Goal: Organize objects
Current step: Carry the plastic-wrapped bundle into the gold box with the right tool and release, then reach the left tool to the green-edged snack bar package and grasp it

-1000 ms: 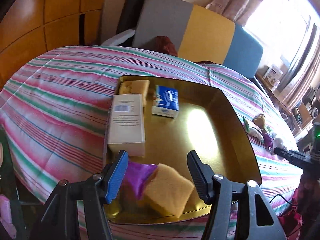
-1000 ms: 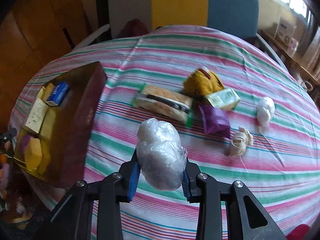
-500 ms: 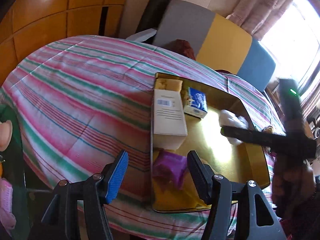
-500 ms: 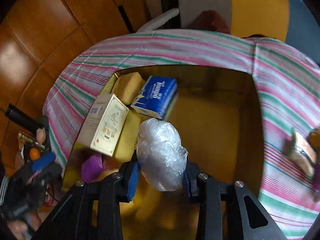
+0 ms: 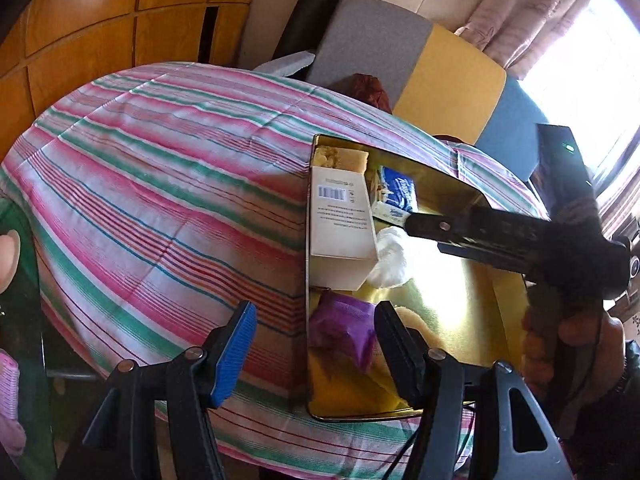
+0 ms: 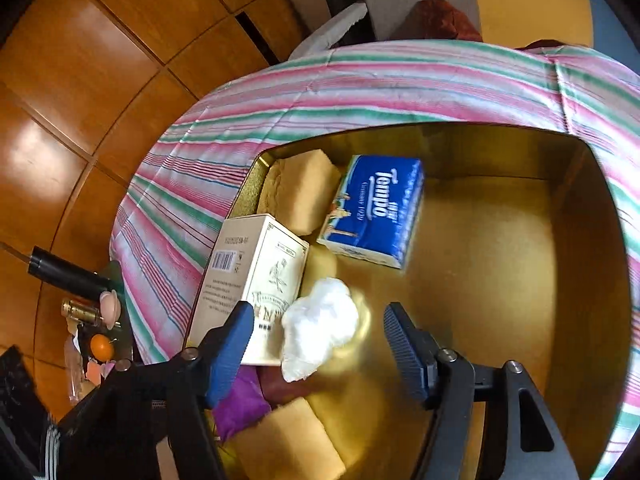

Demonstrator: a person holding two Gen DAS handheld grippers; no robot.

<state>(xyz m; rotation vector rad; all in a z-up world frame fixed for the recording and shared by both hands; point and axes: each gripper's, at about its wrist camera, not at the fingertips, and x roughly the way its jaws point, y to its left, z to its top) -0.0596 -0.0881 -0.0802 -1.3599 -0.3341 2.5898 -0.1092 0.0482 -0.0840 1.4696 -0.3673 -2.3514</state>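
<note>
Six things are in the shiny gold rectangular tray (image 6: 500, 240) right now, and it sits on the worktop under a pink, green and white striped cloth (image 5: 160, 184). Count them off: one crinkly white plastic-wrapped bundle (image 6: 318, 330), soft and lumpy; one tall cream cardboard box with a barcode (image 6: 248, 280), lying flat along the tray's left wall; one glossy blue tissue pack (image 6: 376, 216), rectangular, in the far part; two yellow sponge blocks, porous and squared, one in the far left corner (image 6: 304, 192) and one at the near end (image 6: 288, 440); and one crumpled purple foil packet (image 6: 240, 400) between the box and the near sponge. The right hand-held gripper (image 6: 318, 344) hangs over the tray with its blue ribbed pads (image 6: 230, 348) spread apart; its jaws have just been opening, and the white bundle lies between them on the tray floor, clear of both pads, its left side against the cardboard box. From the left camera that gripper shows as a black arm reaching in from the right, a hand (image 5: 576, 344) on its handle. The left hand-held gripper (image 5: 312, 348) has its jaws apart too, nothing in them, poised over the tray's near left edge with the purple packet (image 5: 344, 328) showing between its fingers below.
</note>
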